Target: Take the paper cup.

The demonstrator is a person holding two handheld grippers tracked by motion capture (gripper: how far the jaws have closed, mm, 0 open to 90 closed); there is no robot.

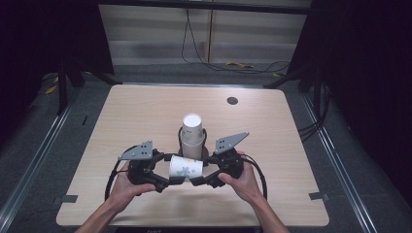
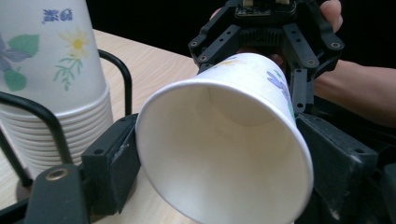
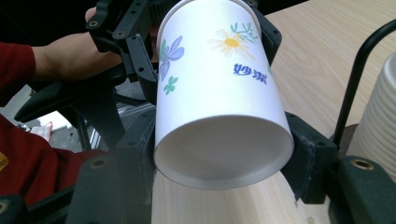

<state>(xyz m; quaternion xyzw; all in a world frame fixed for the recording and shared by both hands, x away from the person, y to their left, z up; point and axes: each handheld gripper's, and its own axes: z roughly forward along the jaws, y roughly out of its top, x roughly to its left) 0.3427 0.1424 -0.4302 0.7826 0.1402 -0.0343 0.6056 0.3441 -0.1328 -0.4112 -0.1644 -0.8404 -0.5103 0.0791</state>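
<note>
Paper cup (image 1: 185, 167) lying sideways between two claws, just above the worktop (image 1: 145, 111), in front of the cup stack (image 1: 192, 136).
Base end clamped in right claw (image 1: 194, 181), pads (image 3: 306, 149) pressing both sides near the bottom. Open rim toward left claw (image 1: 176, 180); its jaws sitting either side of the rim, spread, whether touching the rim cannot be told. Flower print and blue lettering on cup wall. Stack upside down in black wire holder (image 2: 35, 114), just behind the held cup. Both hands gripping claw bodies, low at near edge of worktop.
</note>
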